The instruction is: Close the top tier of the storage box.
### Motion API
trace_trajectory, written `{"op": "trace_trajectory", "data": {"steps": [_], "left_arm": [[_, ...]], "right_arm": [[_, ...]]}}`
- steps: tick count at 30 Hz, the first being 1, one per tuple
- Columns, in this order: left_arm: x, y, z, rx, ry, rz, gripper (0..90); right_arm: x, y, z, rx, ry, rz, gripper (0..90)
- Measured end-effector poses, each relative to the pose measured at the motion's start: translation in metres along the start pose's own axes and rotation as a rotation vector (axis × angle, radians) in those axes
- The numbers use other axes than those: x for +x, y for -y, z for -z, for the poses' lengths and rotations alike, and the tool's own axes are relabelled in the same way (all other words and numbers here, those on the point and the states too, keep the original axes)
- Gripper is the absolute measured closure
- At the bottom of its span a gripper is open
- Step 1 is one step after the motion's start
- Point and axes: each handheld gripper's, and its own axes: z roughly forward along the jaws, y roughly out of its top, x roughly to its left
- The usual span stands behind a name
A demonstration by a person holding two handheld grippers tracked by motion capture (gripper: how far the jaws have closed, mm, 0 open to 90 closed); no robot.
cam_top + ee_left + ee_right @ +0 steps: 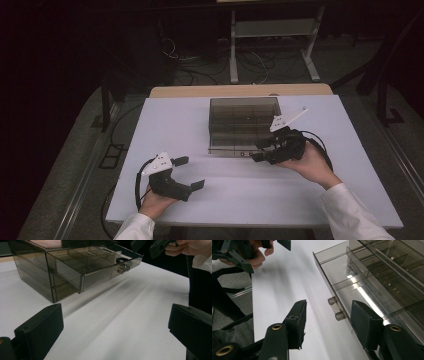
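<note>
A smoked, see-through drawer box point(244, 125) sits toward the far middle of the white table point(200, 125), and everything here reads best against it. Its top drawer point(95, 267) is pulled partway out toward the person, dividers showing through the tinted plastic (several small compartments, contents too dim to tell). On the drawer front there's a small clear handle point(335, 308) with two stubby posts.

The right gripper point(262, 150) is down at the box's near right corner, held in the person's right hand point(312, 162), white sleeve point(350, 210) trailing back. From the right gripper view its jaws stand apart, one on the open-table side of the drawer front, the other over the drawer itself, and the handle sits between them, a little ahead, not pinched. So it's spread, gripping nothing.

The left gripper point(189, 172) is well off from the box, out to its near left over bare table, in the left hand point(156, 202). Its jaws gape wide too (the left gripper view has one at each bottom corner, only tabletop between), nothing held. A cable point(138, 187) loops back from it.
</note>
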Motion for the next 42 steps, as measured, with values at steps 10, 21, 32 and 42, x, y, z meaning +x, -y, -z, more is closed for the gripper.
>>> {"op": "trace_trajectory", "data": {"steps": [10, 21, 32, 42], "left_arm": [[0.0, 0.0, 0.0, 0.001, 0.0, 0.0, 0.0], [0.0, 0.0, 0.0, -0.001, 0.001, 0.001, 0.0], [0.0, 0.0, 0.0, -0.002, 0.001, 0.002, 0.0], [0.0, 0.0, 0.0, 0.002, 0.001, -0.003, 0.0]], "right_arm": [[0.007, 0.0, -0.008, 0.013, -0.018, 0.016, 46.5], [0.012, 0.001, -0.018, 0.047, -0.045, 0.041, 61.5], [0.014, 0.003, -0.029, 0.074, -0.066, 0.041, 80.0], [0.016, 0.006, -0.04, 0.106, -0.047, 0.038, 85.9]]}}
